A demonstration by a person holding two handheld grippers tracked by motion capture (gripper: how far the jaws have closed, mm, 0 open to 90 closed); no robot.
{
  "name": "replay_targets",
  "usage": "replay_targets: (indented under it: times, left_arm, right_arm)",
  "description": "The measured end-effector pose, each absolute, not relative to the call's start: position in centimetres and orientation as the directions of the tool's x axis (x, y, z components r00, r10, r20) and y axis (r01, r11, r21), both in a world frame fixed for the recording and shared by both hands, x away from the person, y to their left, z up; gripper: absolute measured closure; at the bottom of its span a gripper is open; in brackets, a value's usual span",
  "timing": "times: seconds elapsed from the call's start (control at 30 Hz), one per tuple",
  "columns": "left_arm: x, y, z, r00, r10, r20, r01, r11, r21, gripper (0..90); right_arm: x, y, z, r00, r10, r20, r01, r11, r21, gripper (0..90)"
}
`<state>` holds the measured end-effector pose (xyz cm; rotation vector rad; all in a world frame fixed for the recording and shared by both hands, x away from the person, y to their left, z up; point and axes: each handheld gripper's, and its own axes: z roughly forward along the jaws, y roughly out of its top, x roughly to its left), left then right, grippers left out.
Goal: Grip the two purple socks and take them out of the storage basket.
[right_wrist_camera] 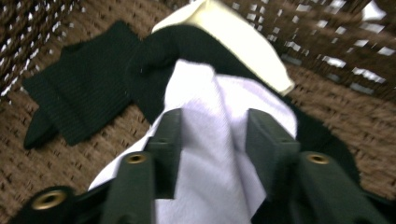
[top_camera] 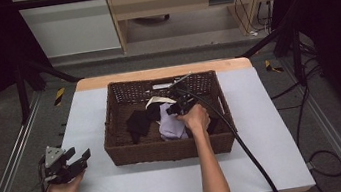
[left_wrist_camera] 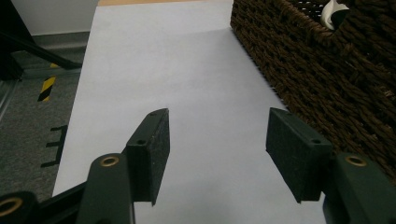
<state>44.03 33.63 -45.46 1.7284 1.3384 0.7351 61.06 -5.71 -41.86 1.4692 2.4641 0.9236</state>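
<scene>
The right hand-held gripper reaches onto a pale cloth inside the wicker basket.

1. White cloth: soft, crumpled, bunched upward into a ridge, lying inside the woven brown basket.
2. It rests on dark garments, beside a cream piece.

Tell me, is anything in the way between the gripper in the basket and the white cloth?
Nothing visible is. The right gripper is down in the basket, and a bunched fold of the white cloth sits between its jaws. The black cloth lies beside and under it.
</scene>
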Motion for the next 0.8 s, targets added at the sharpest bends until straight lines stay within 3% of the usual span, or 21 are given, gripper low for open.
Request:
replay_targets:
  times: [0.1, 0.2, 0.8]
  left_arm:
    - [44.0, 33.7, -45.5, 0.265, 0.964, -0.035, 0.489, -0.103, 0.866, 39.4]
    - [44.0, 33.7, -45.5, 0.263, 0.964, -0.034, 0.490, -0.103, 0.866, 39.5]
    - [44.1, 33.7, -45.5, 0.262, 0.964, -0.035, 0.496, -0.103, 0.862, 40.3]
  right_arm:
    - [61.0, -5.8, -41.6, -0.528, 0.824, 0.205, 0.757, 0.346, 0.554, 78.4]
    - [60.9, -5.8, -41.1, -0.541, 0.816, 0.203, 0.740, 0.348, 0.575, 86.0]
    - [57.6, -7.5, -35.3, -0.597, 0.792, 0.124, 0.525, 0.269, 0.807, 87.3]
